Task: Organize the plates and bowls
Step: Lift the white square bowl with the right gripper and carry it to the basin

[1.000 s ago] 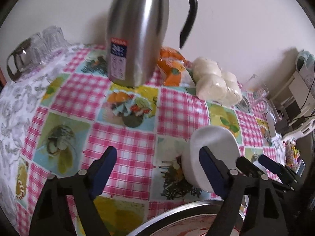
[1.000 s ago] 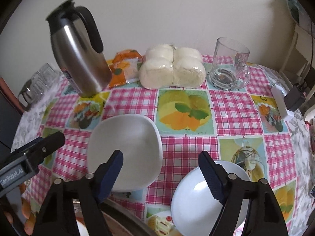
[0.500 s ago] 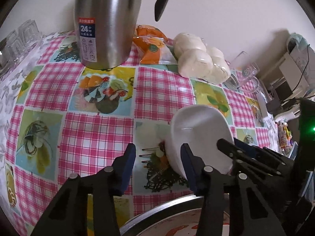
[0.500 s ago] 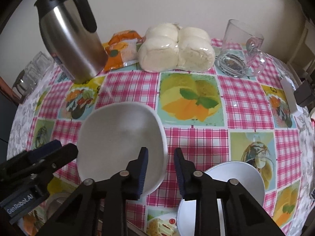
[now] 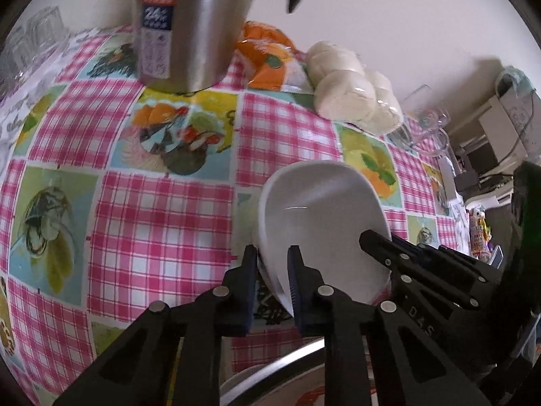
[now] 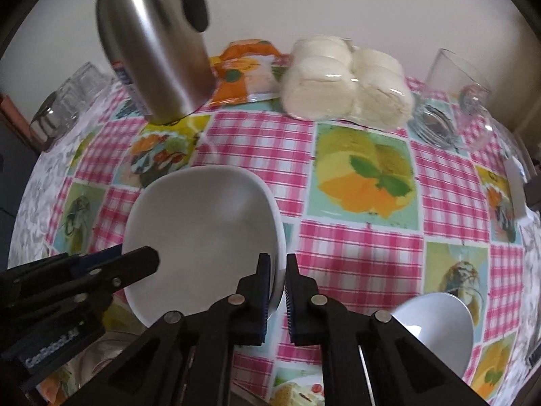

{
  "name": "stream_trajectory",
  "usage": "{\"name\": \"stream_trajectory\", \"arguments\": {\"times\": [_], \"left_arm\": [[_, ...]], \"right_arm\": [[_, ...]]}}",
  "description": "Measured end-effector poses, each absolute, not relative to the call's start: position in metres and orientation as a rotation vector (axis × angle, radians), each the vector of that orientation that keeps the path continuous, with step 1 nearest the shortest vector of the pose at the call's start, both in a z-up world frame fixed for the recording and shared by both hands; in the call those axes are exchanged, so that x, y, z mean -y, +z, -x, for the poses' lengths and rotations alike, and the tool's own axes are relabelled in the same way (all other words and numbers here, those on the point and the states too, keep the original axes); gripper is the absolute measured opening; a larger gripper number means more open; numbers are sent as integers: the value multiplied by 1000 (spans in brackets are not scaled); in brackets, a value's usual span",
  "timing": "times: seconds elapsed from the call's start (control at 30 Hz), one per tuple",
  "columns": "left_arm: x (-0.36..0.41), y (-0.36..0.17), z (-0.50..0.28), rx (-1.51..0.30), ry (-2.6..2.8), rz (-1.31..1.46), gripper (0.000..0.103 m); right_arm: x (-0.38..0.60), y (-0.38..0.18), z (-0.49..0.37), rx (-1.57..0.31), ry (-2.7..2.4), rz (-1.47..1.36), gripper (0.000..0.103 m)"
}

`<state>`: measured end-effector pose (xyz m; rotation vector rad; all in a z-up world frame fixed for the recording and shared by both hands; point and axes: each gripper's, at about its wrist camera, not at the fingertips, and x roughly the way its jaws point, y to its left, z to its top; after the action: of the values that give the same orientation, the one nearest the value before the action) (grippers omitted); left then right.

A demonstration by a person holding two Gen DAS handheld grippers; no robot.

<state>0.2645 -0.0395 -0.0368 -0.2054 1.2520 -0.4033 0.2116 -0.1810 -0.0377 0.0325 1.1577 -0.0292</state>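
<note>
A white squarish bowl [image 5: 321,216] [image 6: 203,230] sits on the checked tablecloth near the front. My left gripper [image 5: 272,257] grips the bowl's left rim, its jaws closing with both pads pressing on the wall. My right gripper [image 6: 278,264] pinches the opposite, right rim, its jaws closing the same way. Each gripper shows in the other's view: the right gripper [image 5: 382,243] at the bowl's far side, the left gripper [image 6: 142,264] at its left edge. A second white bowl [image 6: 436,324] lies at the lower right, untouched.
A steel thermos jug [image 6: 152,54] stands at the back, with an orange packet [image 6: 243,74], a bag of white buns [image 6: 348,88] and a glass mug [image 6: 446,101] along the wall. Glasses [image 6: 67,101] stand far left. A round metal tray rim [image 5: 277,365] lies below the grippers.
Both grippers went from wide open to closed on opposite rims of the squarish bowl, sinking and tipping toward it. The bowl has stayed in place.
</note>
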Motion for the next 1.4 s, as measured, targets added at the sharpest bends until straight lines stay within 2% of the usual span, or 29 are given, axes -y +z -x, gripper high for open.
{"name": "stream_trajectory", "arguments": {"times": [0.33,0.67,1.23,1.4], "left_arm": [[30,-47,-266,-1275,-411,251,19],[29,-53,-270,-1287,-394,255,25],[25,-51,-267,-1284,-436,315,22],[25,-40,-264,-1255,-436,314,22]], "right_arm": [[166,-46,-221,-1207,-27,37,11],[164,-48,-221,-1207,-34,45,12],[164,-46,-215,-1202,-29,23,12],[164,-35,-211,-1144,-7,11,11]]}}
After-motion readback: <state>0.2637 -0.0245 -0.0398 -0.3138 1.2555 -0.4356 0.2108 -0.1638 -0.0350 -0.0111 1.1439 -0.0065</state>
